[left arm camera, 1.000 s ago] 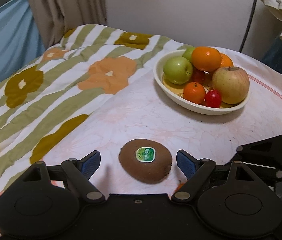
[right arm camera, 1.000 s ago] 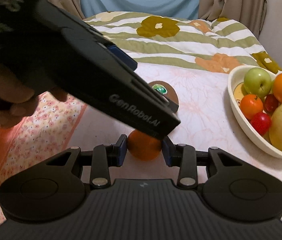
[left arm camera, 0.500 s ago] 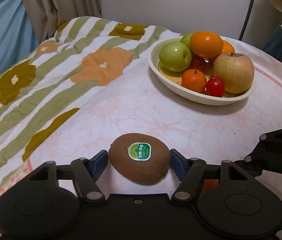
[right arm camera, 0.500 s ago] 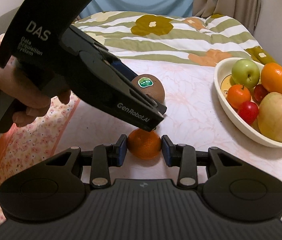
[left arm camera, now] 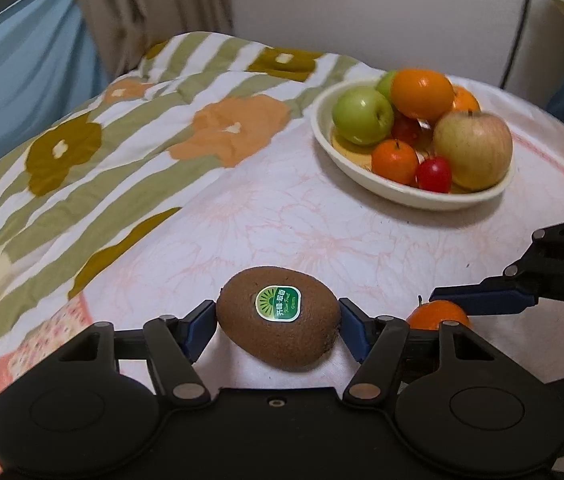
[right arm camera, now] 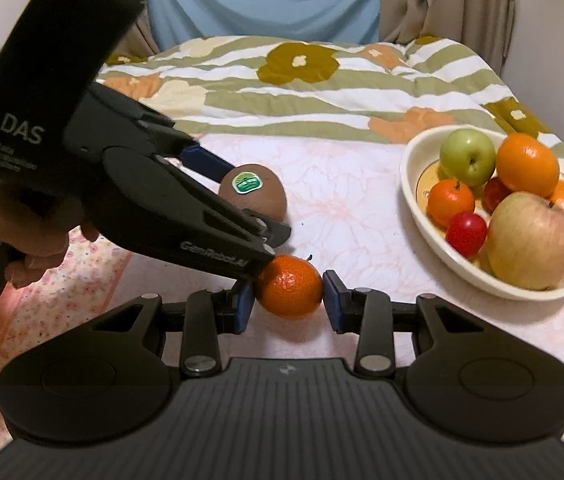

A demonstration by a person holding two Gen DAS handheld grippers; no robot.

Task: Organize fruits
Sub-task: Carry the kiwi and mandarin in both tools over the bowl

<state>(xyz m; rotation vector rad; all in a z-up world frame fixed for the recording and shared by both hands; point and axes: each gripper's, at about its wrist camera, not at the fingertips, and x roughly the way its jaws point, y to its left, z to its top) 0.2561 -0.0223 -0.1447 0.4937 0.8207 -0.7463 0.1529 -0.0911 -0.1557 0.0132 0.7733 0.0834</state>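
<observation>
A brown kiwi [left arm camera: 282, 344] with a green sticker sits between the blue pads of my left gripper [left arm camera: 277, 320], which press on both its ends low over the pink cloth. The right wrist view shows the same kiwi [right arm camera: 256, 196] in the left gripper's fingers. My right gripper [right arm camera: 288, 294] is shut on a small mandarin [right arm camera: 290, 286], just in front of and below the left gripper. The mandarin [left arm camera: 436, 314] also peeks out at the right of the left wrist view. A cream bowl [left arm camera: 422, 200] [right arm camera: 410, 184] of fruit stands farther back on the right.
The bowl holds a green apple [right arm camera: 468, 156], oranges [right arm camera: 526, 164], a large yellow-red apple [right arm camera: 534, 240] and a small red fruit [right arm camera: 466, 234]. A flowered striped quilt [left arm camera: 122, 140] covers the far left. A hand [right arm camera: 38, 240] holds the left gripper. Curtains and a wall stand behind.
The left gripper's jaws closed from well apart onto the kiwi's ends. The right gripper kept its hold on the mandarin, and the bowl came further into its view.
</observation>
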